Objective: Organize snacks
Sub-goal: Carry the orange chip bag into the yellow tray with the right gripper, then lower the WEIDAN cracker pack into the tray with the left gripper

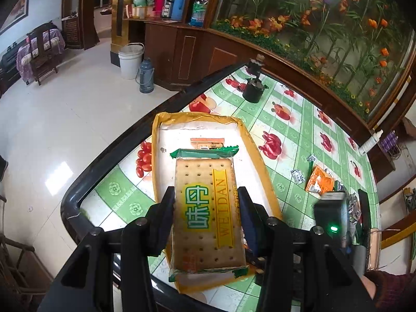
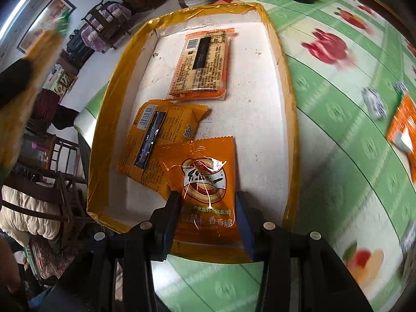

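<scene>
My left gripper (image 1: pixel 206 202) is shut on a green-trimmed cracker packet (image 1: pixel 205 208) and holds it above a shallow white tray with yellow taped rim (image 1: pixel 156 156). My right gripper (image 2: pixel 208 208) is shut on an orange seed packet (image 2: pixel 205 182), held over the tray's near end (image 2: pixel 288 130). In the tray lie an orange cracker packet (image 2: pixel 202 62) at the far end and an orange snack bag (image 2: pixel 156 140) in the middle. The right gripper also shows in the left wrist view (image 1: pixel 343 208), blurred.
The tray sits on a table with a green and white fruit-print cloth (image 1: pixel 299 130). An orange packet (image 1: pixel 319 179) and small wrapped sweets (image 1: pixel 299 175) lie to the right. A black pot (image 1: pixel 253 88) stands at the far side. The table's dark edge (image 1: pixel 109 161) runs along the left.
</scene>
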`<act>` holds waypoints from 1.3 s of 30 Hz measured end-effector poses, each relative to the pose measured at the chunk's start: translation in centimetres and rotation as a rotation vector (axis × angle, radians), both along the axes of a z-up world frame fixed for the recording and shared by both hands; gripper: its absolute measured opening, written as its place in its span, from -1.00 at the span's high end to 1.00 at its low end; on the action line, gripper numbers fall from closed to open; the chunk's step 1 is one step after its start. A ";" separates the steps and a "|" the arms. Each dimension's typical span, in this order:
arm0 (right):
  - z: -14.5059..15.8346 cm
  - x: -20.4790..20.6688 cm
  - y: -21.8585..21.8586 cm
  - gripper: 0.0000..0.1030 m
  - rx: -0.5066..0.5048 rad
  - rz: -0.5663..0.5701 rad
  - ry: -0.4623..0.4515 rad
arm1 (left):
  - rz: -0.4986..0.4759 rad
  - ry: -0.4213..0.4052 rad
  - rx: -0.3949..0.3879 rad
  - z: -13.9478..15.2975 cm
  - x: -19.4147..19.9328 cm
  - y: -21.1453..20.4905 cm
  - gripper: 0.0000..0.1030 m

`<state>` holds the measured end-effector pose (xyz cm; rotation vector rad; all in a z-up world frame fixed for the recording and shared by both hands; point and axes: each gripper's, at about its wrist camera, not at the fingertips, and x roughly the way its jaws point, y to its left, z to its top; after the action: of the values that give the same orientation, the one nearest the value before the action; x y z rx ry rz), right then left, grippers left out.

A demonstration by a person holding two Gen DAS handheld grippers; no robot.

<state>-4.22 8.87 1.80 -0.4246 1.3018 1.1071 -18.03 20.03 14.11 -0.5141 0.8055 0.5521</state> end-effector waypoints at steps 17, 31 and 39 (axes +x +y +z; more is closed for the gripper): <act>7.9 3.9 4.2 0.11 0.135 -0.172 -0.118 | -0.048 0.060 -0.059 -5.2 4.1 5.7 0.11; 5.0 6.1 11.3 0.12 0.056 -0.155 -0.149 | -0.106 0.129 0.021 -7.3 5.6 6.0 0.11; 3.3 6.7 12.5 0.12 0.019 -0.163 -0.156 | -0.121 0.138 0.020 -8.2 6.3 6.6 0.11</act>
<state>2.51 21.34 5.14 -0.3762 1.1669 0.9304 -11.74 26.60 5.95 -0.4087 0.9552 0.4872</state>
